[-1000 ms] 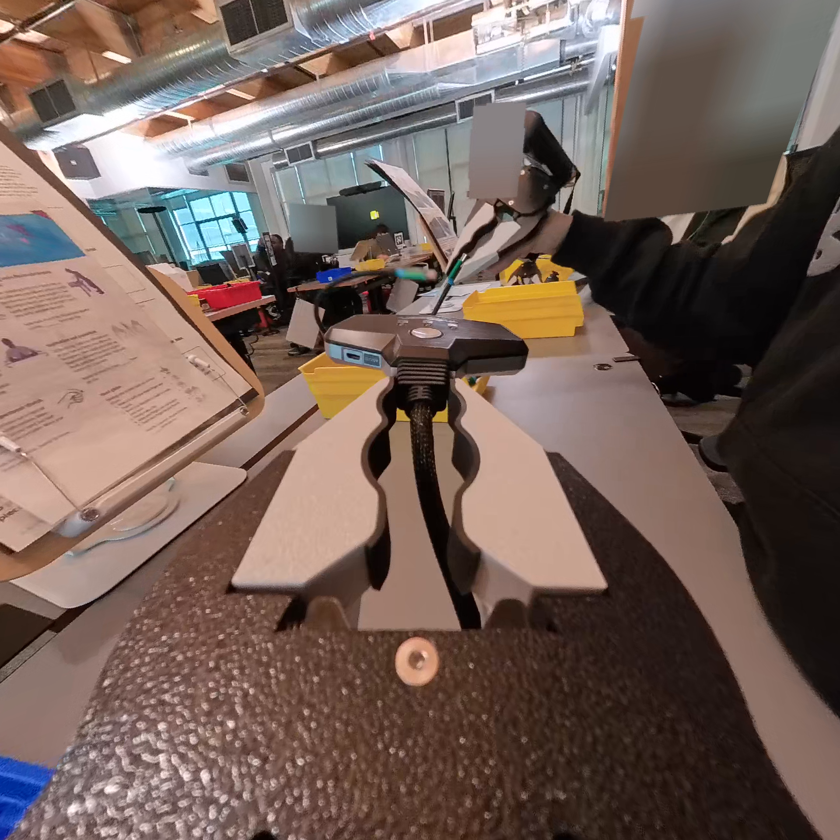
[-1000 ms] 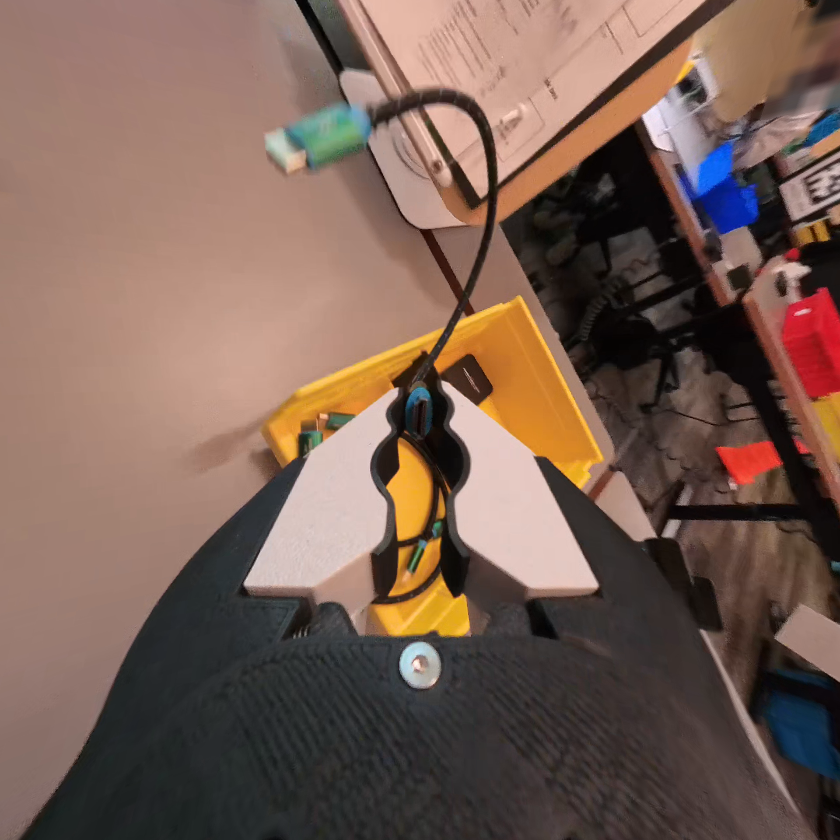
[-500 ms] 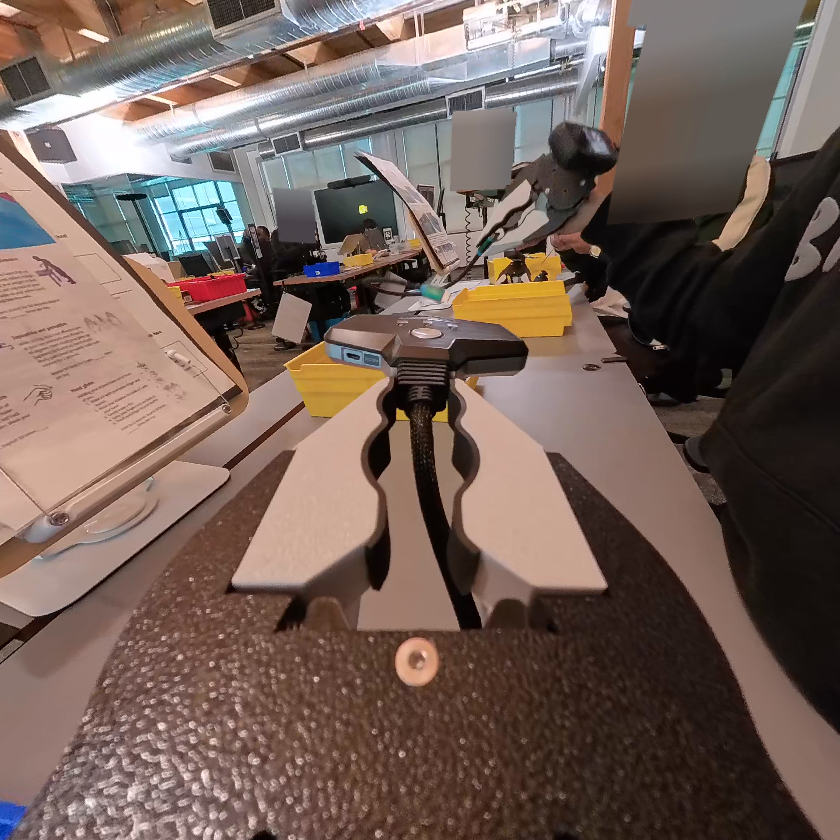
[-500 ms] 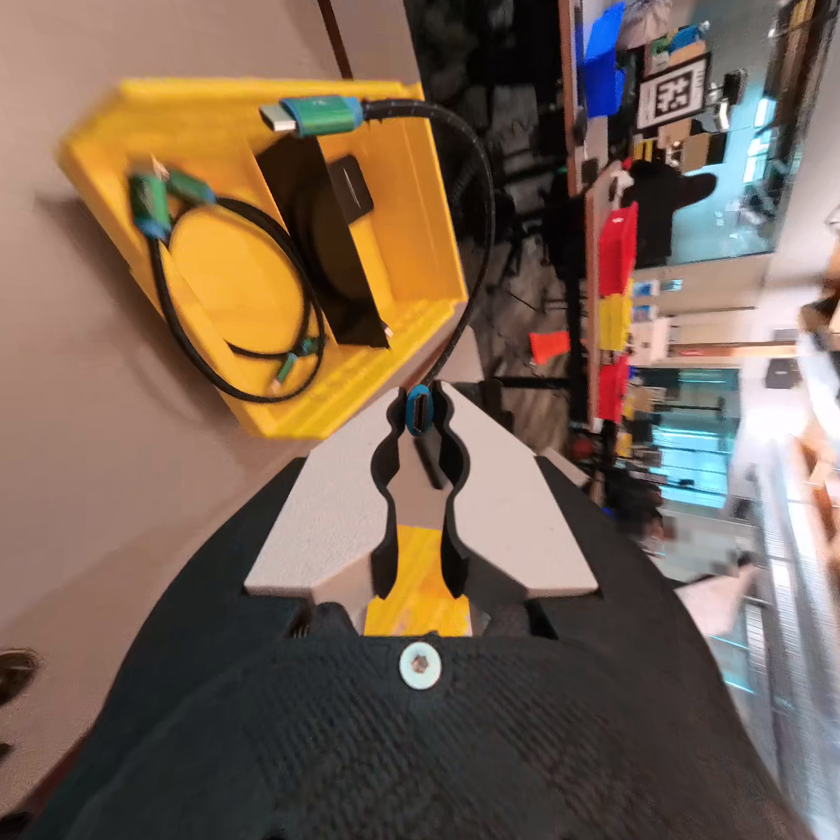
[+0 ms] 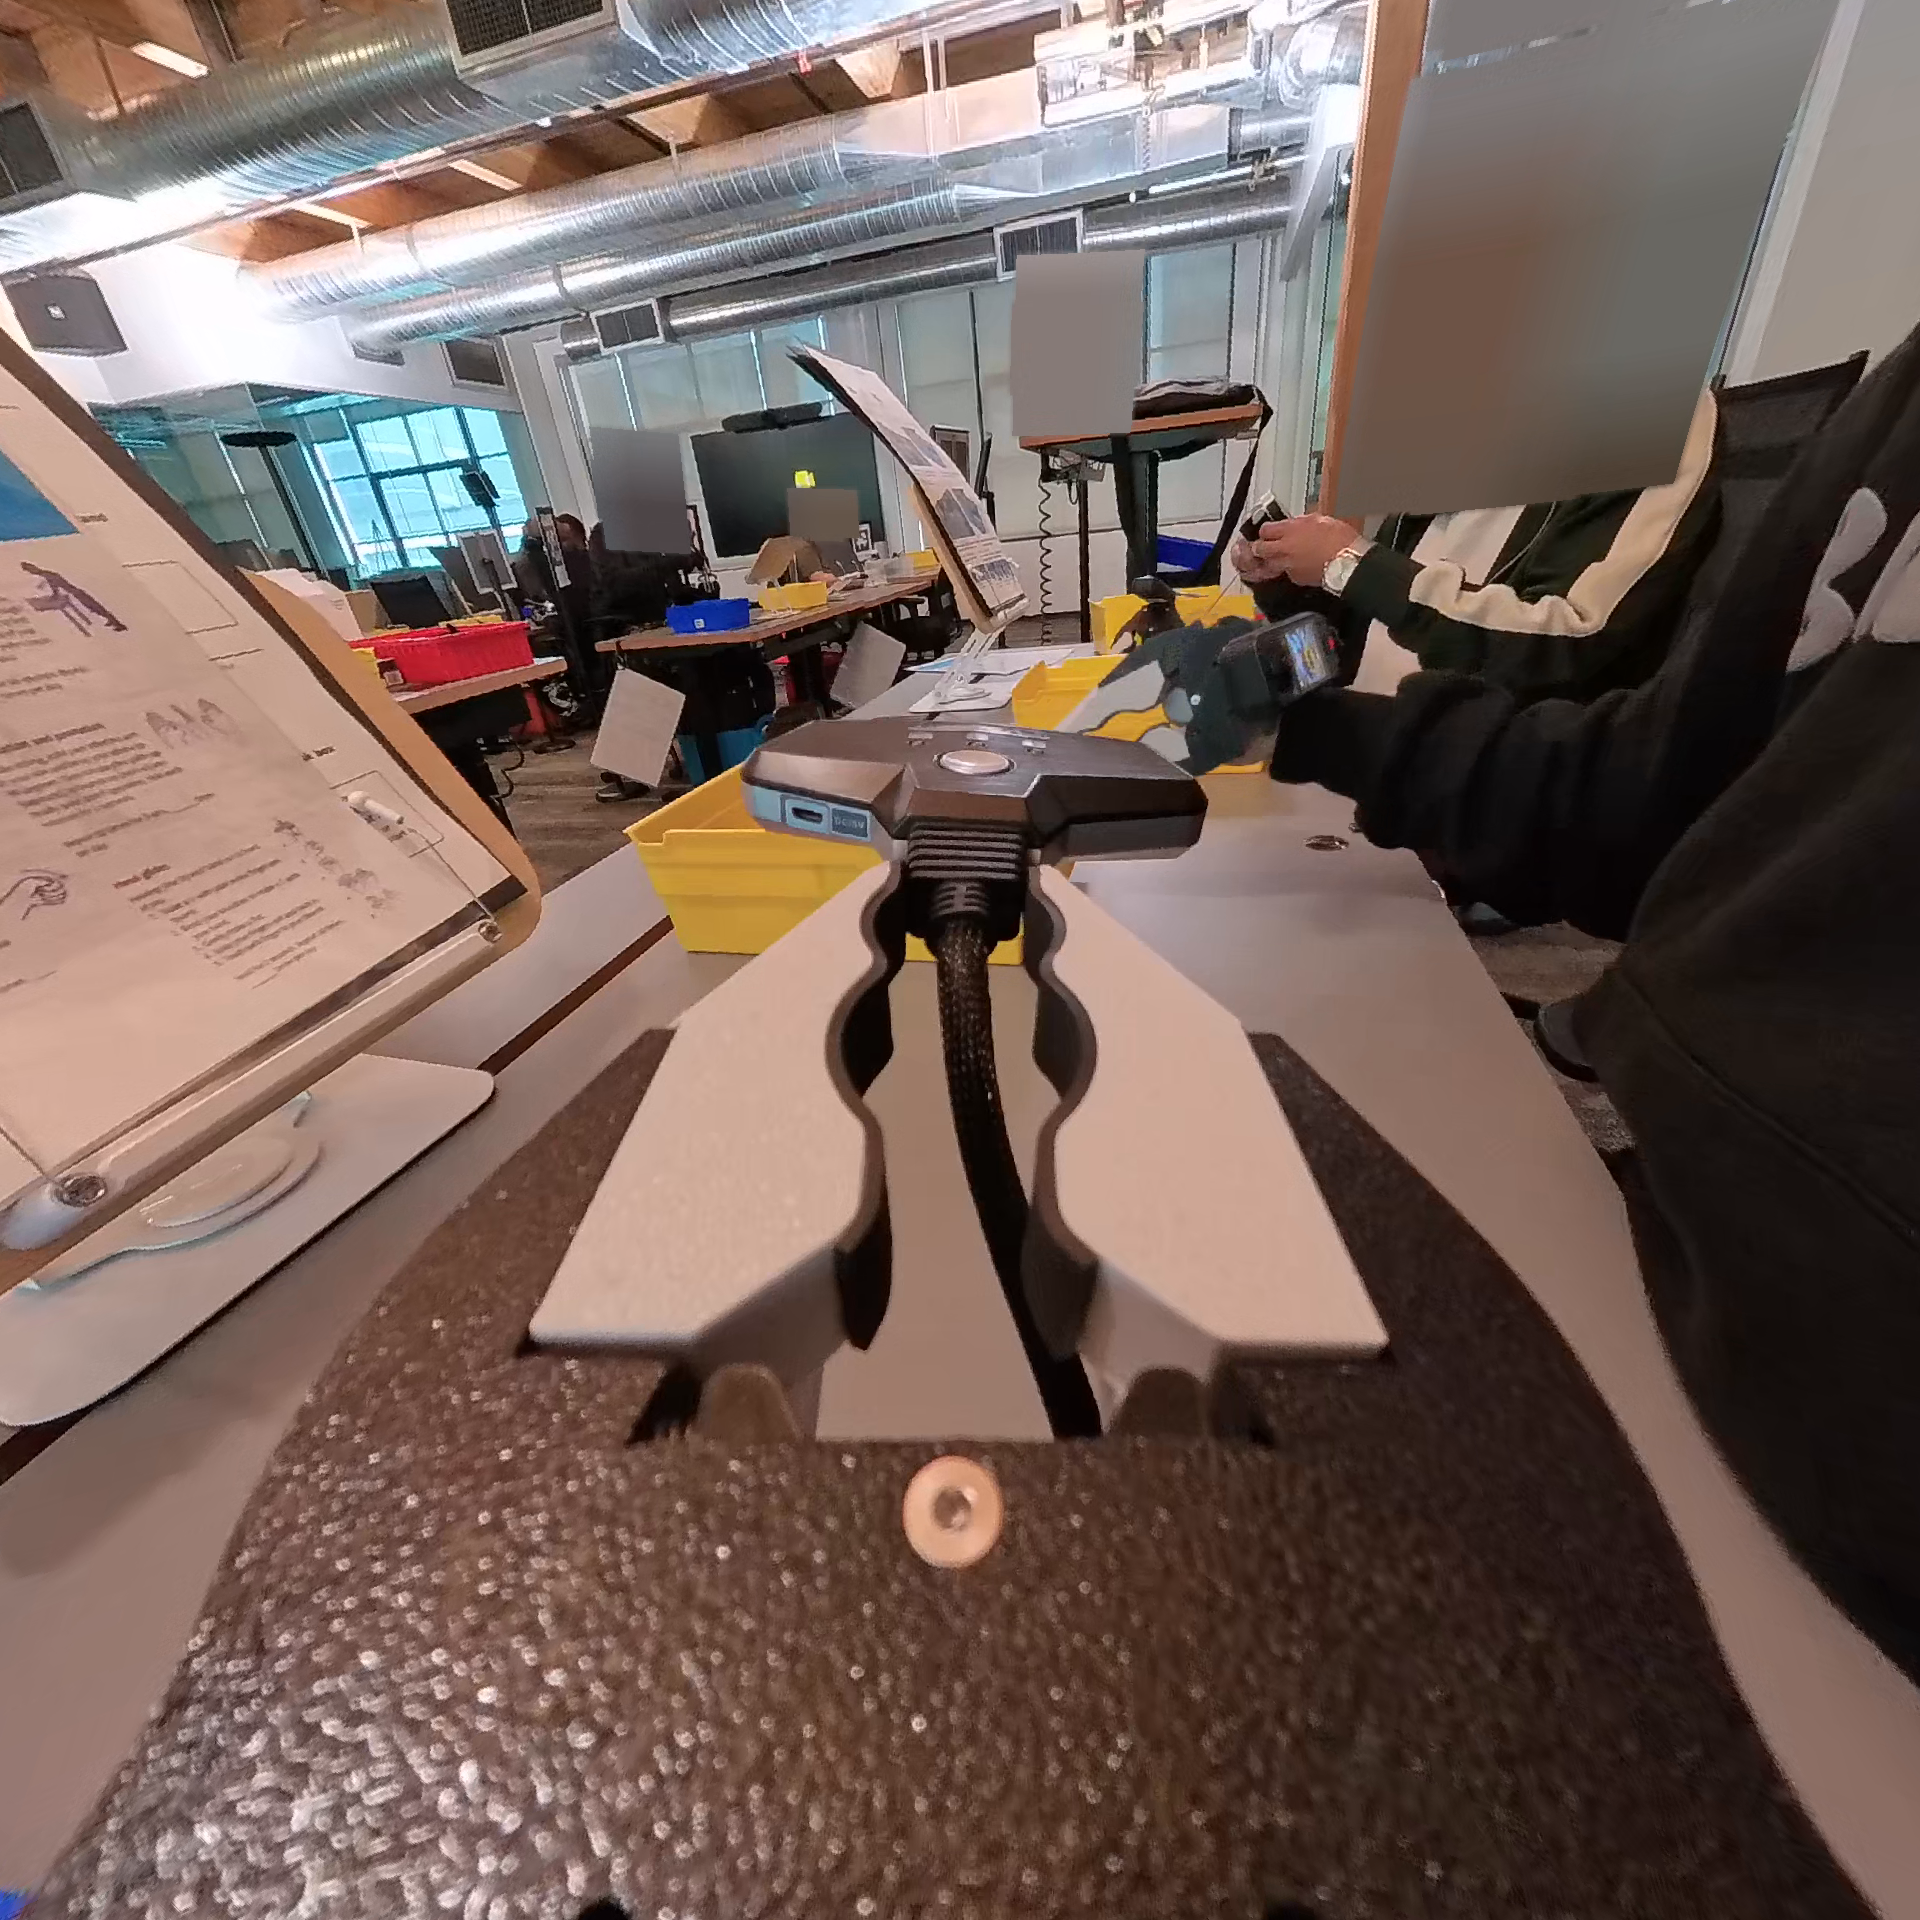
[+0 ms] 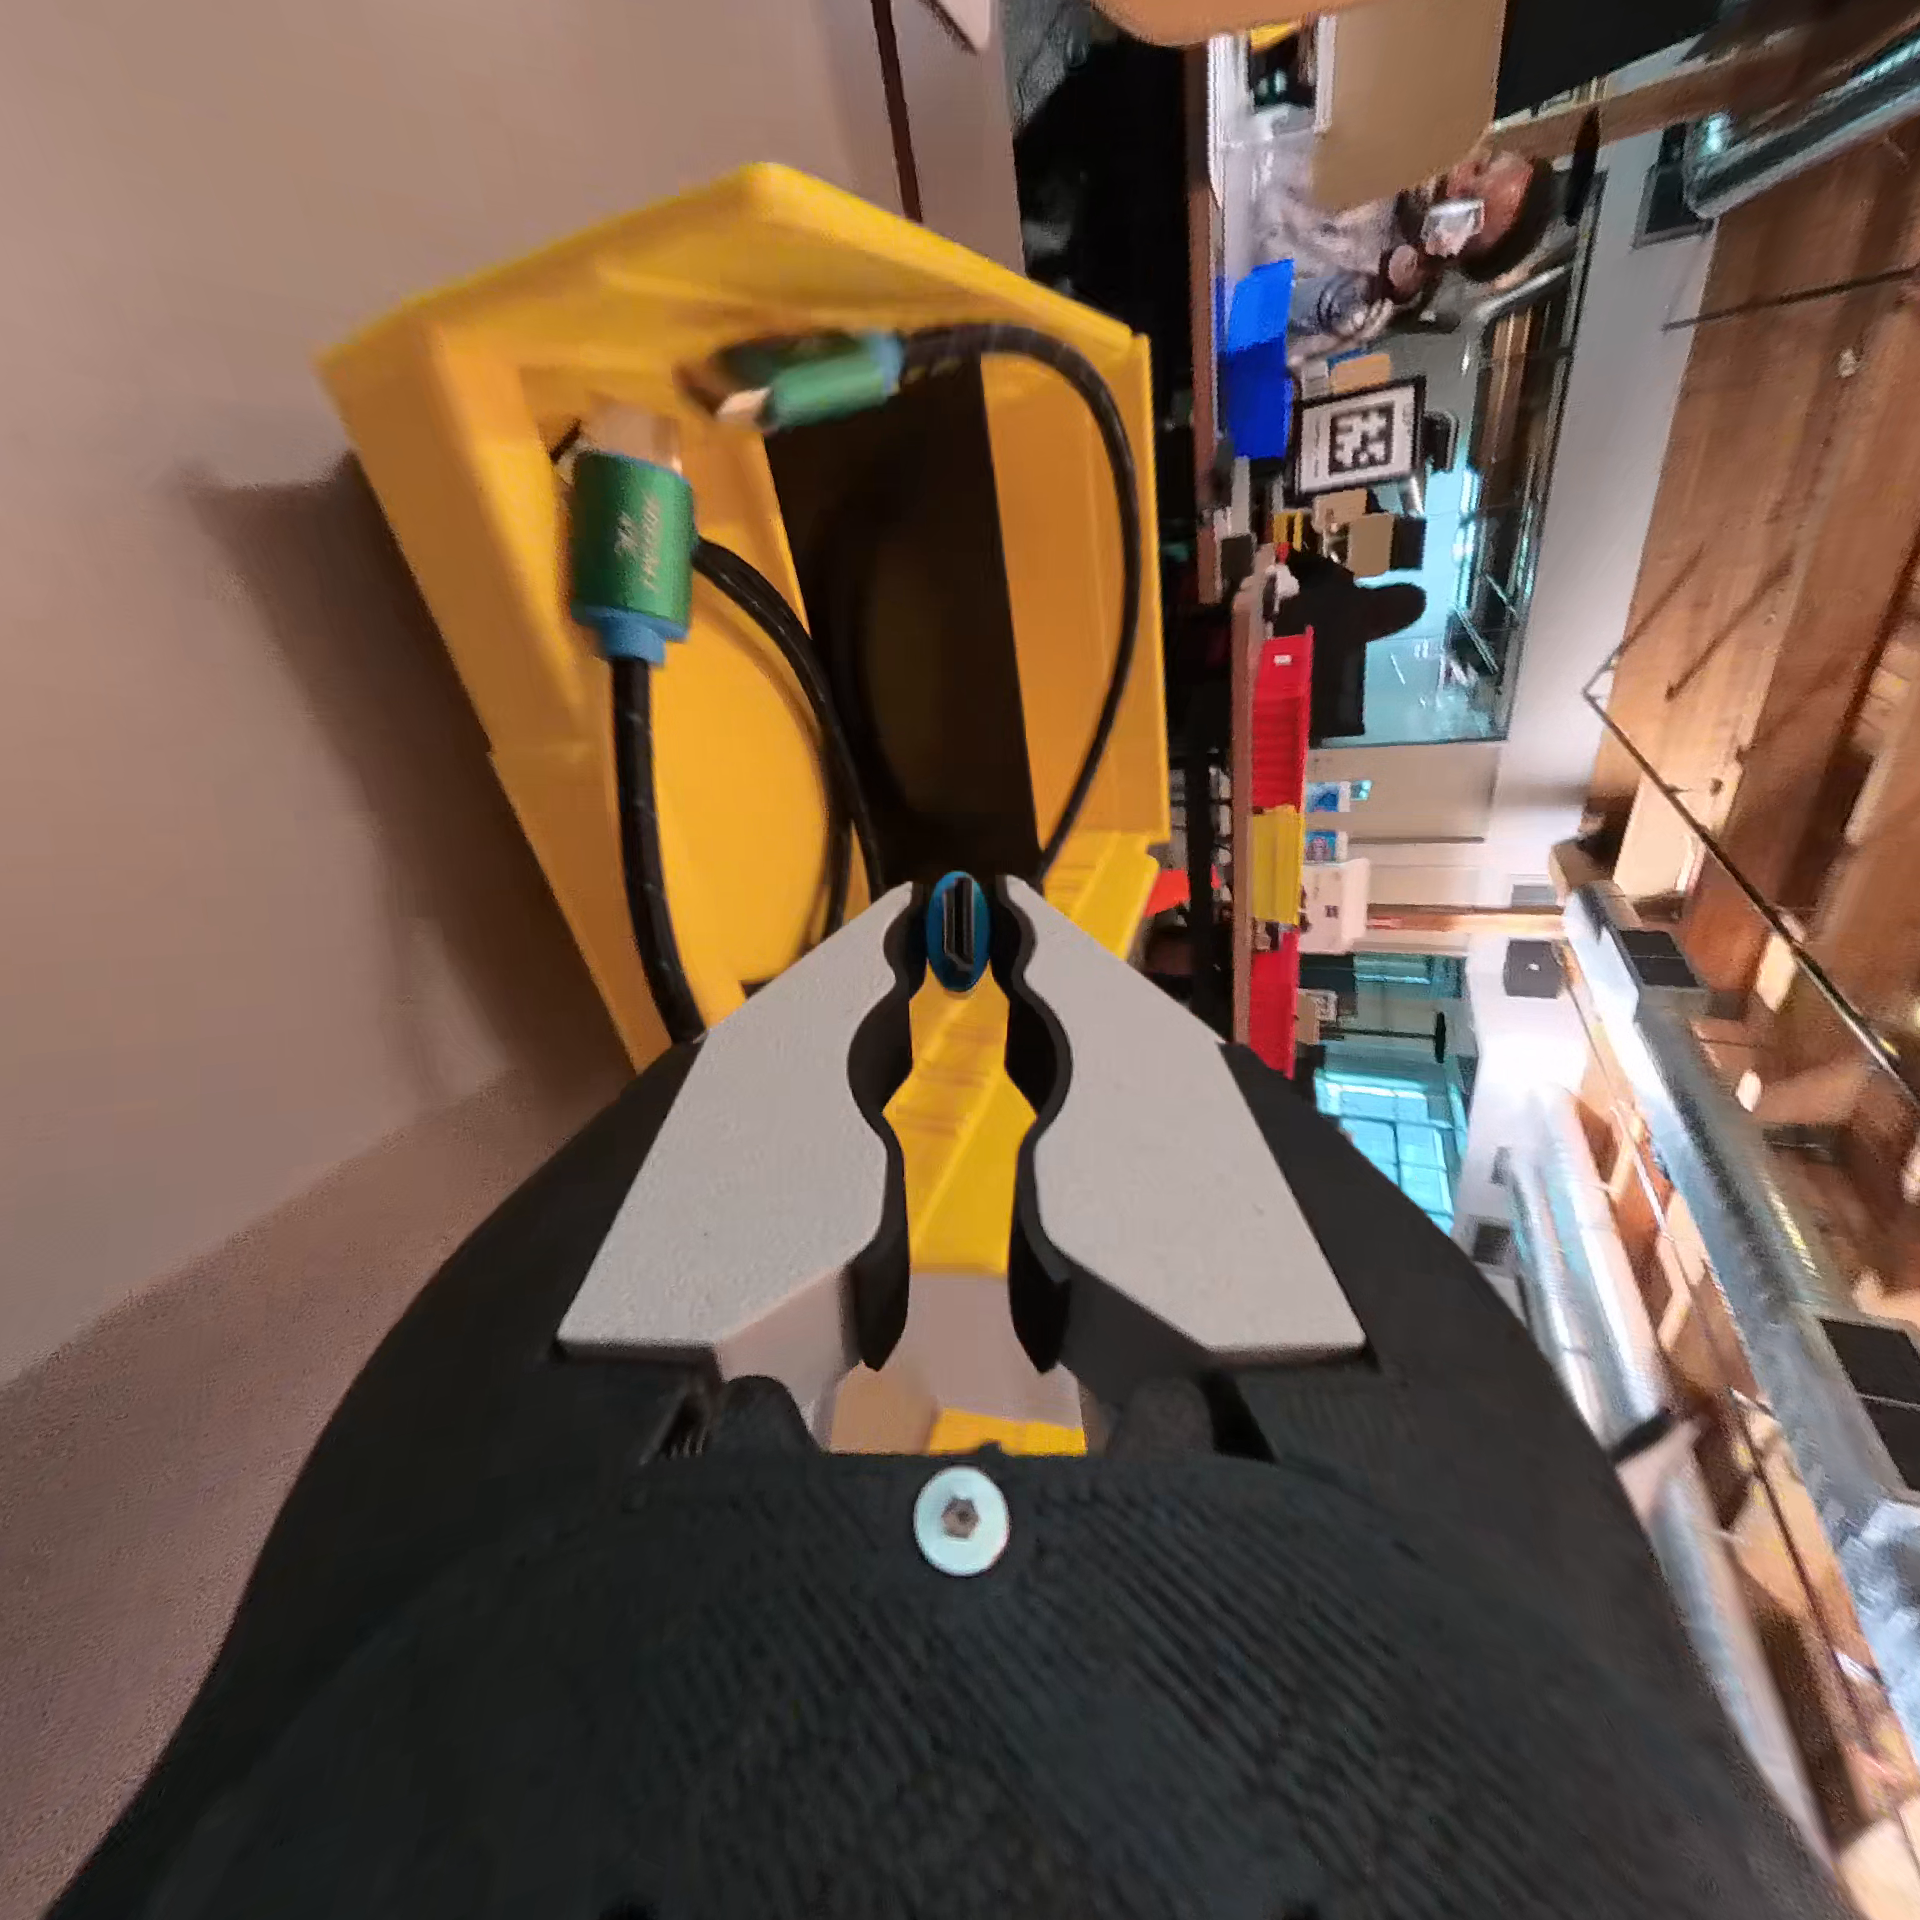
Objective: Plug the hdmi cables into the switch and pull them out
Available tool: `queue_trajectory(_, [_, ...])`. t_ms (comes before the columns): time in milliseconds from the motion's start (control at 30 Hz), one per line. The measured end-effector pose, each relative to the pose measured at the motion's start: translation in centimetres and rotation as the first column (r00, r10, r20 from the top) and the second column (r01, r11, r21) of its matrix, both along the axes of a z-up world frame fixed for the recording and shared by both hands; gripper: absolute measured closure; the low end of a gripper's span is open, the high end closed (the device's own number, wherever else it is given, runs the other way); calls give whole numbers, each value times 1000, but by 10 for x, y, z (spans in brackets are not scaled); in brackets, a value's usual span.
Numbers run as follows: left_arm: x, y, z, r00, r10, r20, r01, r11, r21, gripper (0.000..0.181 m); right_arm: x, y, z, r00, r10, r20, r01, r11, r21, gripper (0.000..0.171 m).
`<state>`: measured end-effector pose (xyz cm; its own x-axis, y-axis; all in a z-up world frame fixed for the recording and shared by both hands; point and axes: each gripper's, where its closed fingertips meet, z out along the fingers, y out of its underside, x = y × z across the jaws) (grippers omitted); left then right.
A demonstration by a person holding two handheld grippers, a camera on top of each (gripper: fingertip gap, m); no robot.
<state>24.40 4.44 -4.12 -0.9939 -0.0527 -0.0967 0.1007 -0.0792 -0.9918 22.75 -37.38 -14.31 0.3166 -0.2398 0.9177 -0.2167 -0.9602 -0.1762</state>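
In the left wrist view my left gripper [image 5: 961, 899] is shut on the ribbed collar of the black braided lead of the dark grey switch [image 5: 971, 779], holding it level above the table. One port on its left face is empty. My right gripper [image 6: 956, 920] is shut on one plug of an hdmi cable [image 6: 1112, 582]. The cable arcs up to its free green plug [image 6: 800, 379], which hangs over the yellow bin [image 6: 499, 436]. A second cable with a green plug [image 6: 629, 561] lies coiled in that bin. The right gripper also shows in the left wrist view [image 5: 1153, 707], low behind the switch.
A tilted document stand [image 5: 208, 831] on a white base takes up the table's left. The yellow bin [image 5: 727, 873] sits just behind the switch, with a second yellow bin [image 5: 1049, 691] farther back. A person's dark sleeve [image 5: 1558, 790] reaches in from the right. A black divider [image 6: 904, 644] stands in the bin.
My right gripper has swung down from high above the table to close over the yellow bin, carrying the cable; its free plug now hangs over the bin. My left gripper still holds the switch.
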Motion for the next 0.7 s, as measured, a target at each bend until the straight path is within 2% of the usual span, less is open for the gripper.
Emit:
queue_trajectory(100, [1,-1,-1,1000,-7,-1,7,1000,8,162,10,14,-10,997,55,-53,-46,987,155,159])
queue_trajectory(133, [1,-2,-1,1000,-8,-1,8,1000,10,162,15,17,-12,995,69,-70,-51,971,233,152])
queue_trajectory(200, [2,-3,-1,1000,-10,0,10,1000,10,162,23,22,-21,984,100,-148,-34,918,395,126])
queue_trajectory(267, [1,-5,-1,1000,-12,-1,12,1000,2,162,26,22,-23,969,109,-220,18,863,505,109])
queue_trajectory(333, [1,-5,-2,1000,-6,0,6,1000,-3,162,25,20,-13,967,107,-233,51,812,582,99])
queue_trajectory(400, [1,-4,-1,1000,-1,3,1,1000,-9,162,17,23,-3,962,153,-228,30,767,641,98])
queue_trajectory(467, [2,-2,0,1000,1,-1,-1,1000,-12,162,5,27,-1,941,203,-271,29,750,661,90])
queue_trajectory(567, [3,-1,0,1000,-6,-5,6,1000,-13,162,-6,29,-12,909,237,-344,47,761,648,99])
queue_trajectory(633, [3,-3,-1,1000,-13,-7,13,1000,-11,162,-11,25,-27,881,216,-421,88,799,595,100])
queue_trajectory(700, [2,-5,-2,1000,-19,-2,19,1000,-3,162,-17,17,-40,854,160,-496,140,846,514,90])
